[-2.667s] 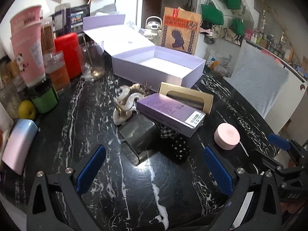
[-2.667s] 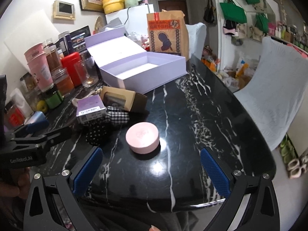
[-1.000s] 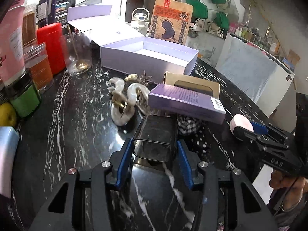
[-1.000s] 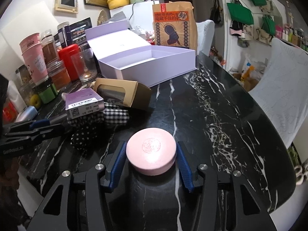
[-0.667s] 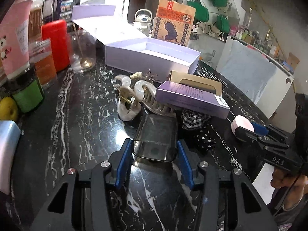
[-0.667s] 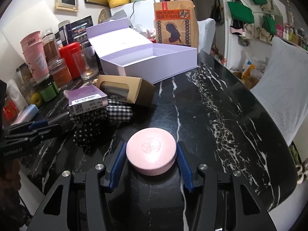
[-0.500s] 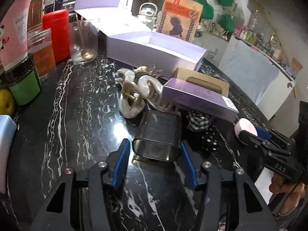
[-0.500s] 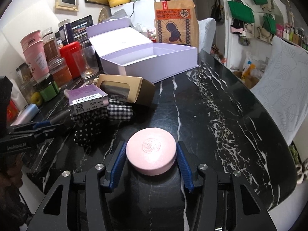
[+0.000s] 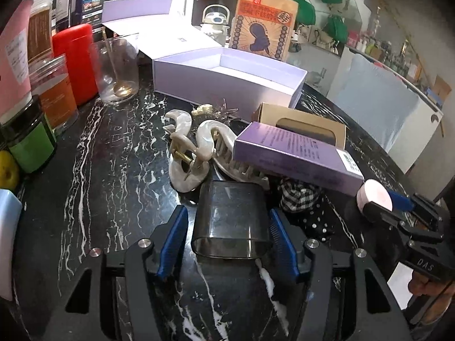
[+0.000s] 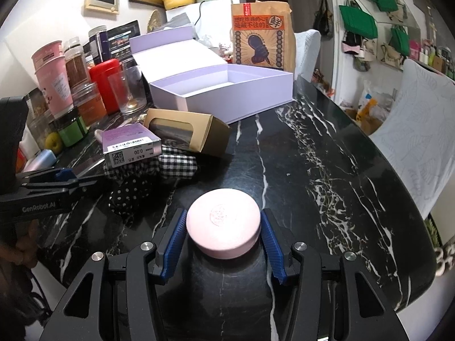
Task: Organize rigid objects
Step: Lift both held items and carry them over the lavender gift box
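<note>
My left gripper [image 9: 229, 234] is shut on a smoky translucent case [image 9: 231, 218] and holds it just above the black marble table [image 9: 113, 170]. My right gripper [image 10: 223, 234] is shut on a round pink tin [image 10: 223, 221], which also shows in the left wrist view [image 9: 374, 197]. An open lilac gift box [image 9: 227, 81] stands at the back; it also shows in the right wrist view [image 10: 224, 93]. In front of it lie a purple carton [image 9: 295, 156], a kraft window box [image 9: 304, 122], a pearly hair claw [image 9: 196, 147] and checked and dotted fabric scrunchies [image 10: 159, 170].
Jars, a red canister [image 9: 75, 62], a glass with a spoon [image 9: 116, 71] and pink cups crowd the left edge. A brown paper bag [image 10: 260, 37] stands behind the box. A covered chair [image 10: 421, 130] is right of the table's curved edge.
Both grippers closed from open: the left on the smoky case, the right on the pink tin. Over the last second the left has lifted its case a little; the right has barely moved.
</note>
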`<action>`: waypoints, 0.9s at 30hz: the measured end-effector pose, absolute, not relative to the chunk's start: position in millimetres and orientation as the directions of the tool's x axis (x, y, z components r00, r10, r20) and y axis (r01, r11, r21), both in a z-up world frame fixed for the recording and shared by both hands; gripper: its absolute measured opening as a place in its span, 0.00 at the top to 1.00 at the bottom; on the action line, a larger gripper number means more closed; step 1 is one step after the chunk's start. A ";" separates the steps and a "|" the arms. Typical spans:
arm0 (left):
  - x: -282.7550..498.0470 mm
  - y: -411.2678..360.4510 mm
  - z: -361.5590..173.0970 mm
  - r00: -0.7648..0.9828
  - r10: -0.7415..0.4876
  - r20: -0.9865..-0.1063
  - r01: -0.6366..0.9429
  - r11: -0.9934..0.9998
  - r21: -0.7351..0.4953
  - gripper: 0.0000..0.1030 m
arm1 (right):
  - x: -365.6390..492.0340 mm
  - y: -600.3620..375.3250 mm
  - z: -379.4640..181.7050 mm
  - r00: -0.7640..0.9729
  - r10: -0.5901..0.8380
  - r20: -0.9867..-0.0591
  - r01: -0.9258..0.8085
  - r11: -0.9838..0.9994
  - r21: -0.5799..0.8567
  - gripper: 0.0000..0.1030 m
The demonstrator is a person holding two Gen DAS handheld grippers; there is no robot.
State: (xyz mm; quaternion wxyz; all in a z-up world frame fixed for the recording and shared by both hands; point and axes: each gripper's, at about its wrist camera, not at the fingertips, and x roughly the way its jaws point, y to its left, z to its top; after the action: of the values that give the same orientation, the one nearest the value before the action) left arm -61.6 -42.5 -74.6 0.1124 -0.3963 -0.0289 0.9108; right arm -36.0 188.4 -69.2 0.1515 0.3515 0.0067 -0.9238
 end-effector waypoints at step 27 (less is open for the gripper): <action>-50.2 -46.3 -11.1 -0.685 0.261 -0.680 -0.246 -0.962 -0.121 0.57 | -31.3 176.4 -19.2 -0.722 -0.283 -0.632 0.323 -0.945 0.054 0.50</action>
State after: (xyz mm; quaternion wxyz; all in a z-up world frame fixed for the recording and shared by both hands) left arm -50.2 -46.3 -11.1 0.1379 -0.3719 -0.0100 0.9179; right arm -31.4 176.4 -19.2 0.1633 0.3355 0.0299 -0.9273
